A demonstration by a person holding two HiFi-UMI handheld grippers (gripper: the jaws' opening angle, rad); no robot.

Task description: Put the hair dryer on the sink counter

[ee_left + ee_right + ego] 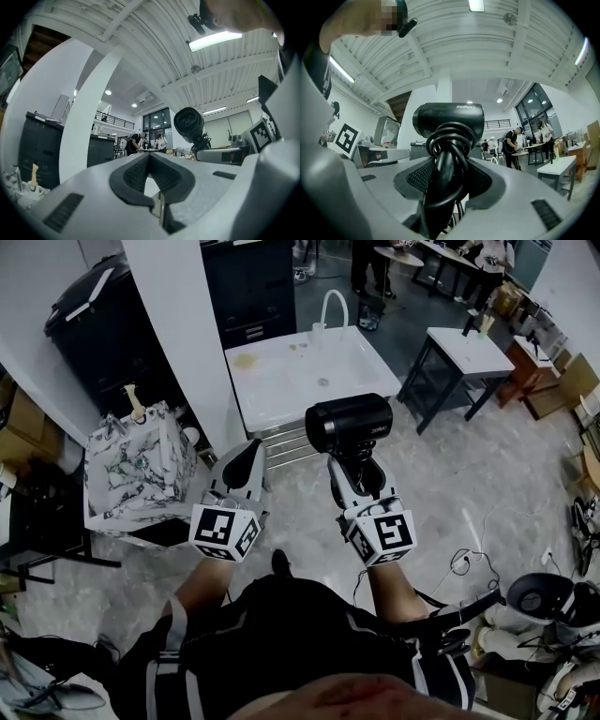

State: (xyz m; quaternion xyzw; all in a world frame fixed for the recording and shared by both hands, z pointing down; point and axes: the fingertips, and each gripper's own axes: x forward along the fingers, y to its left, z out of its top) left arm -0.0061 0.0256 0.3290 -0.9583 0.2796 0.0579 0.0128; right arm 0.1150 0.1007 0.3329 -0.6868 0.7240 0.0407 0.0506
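A black hair dryer [349,423] stands upright in my right gripper [354,471], which is shut on its handle. In the right gripper view the dryer's barrel [449,119] rises above the jaws, and its black cord [446,157] is coiled round the handle between the pads. The white sink counter [281,381] with its curved faucet [333,306] lies just ahead of and below the dryer. My left gripper [249,456] hovers to the dryer's left, shut and empty; in its own view the left gripper [149,157] has its tips meeting, with the dryer [189,123] off to its right.
A white marbled bag [139,470] sits on the floor at the left, beside a white pillar [178,324] and a black cabinet [103,324]. A small white table [469,348] stands right of the sink. Cables and gear [525,601] lie at the lower right.
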